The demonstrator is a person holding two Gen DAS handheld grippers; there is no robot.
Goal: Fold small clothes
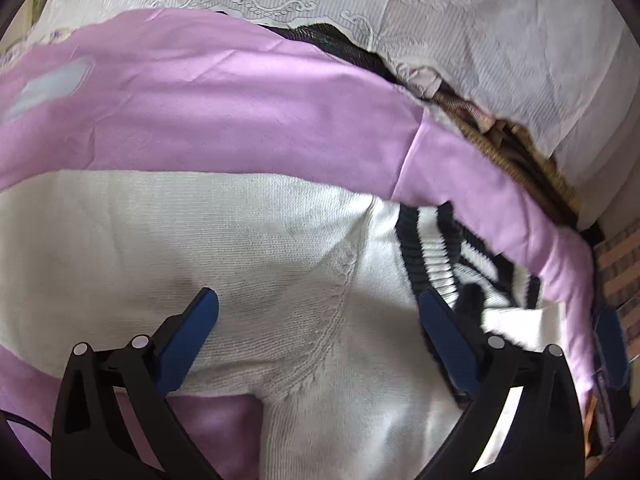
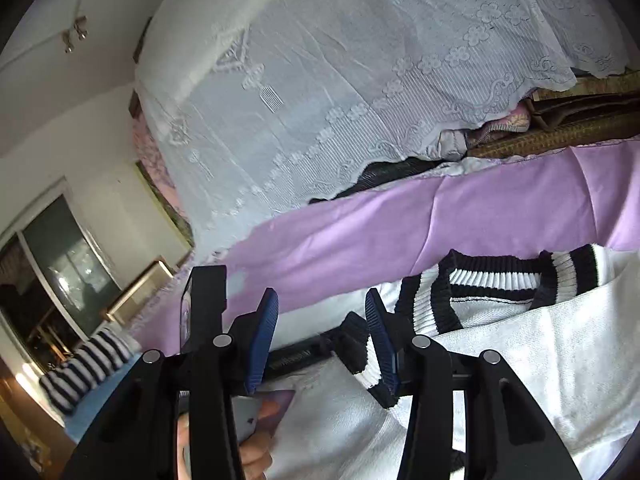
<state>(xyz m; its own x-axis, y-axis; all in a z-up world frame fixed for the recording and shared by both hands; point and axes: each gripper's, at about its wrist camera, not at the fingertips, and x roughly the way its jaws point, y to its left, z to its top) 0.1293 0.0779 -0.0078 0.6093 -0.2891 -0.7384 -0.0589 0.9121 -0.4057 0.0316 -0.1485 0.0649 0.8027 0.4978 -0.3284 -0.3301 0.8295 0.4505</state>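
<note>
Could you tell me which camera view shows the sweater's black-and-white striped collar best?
The right wrist view: the striped collar lies sharp and nearly whole above the gripper. The left wrist view catches it only blurred, near the right edge.

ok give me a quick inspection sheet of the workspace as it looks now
surface: purple sheet, creased, spread under the work.
job's things: white knit sweater lying on the sheet, its black-and-white striped collar showing.
clutter: white lace cover draped behind; woven mat edge under it; striped cushion far left.
grippers: left hand-held gripper open over the sweater; right hand-held gripper open beside the collar.
cables: thin black cable at the left gripper's base.
surroundings: window, pale wall.
</note>
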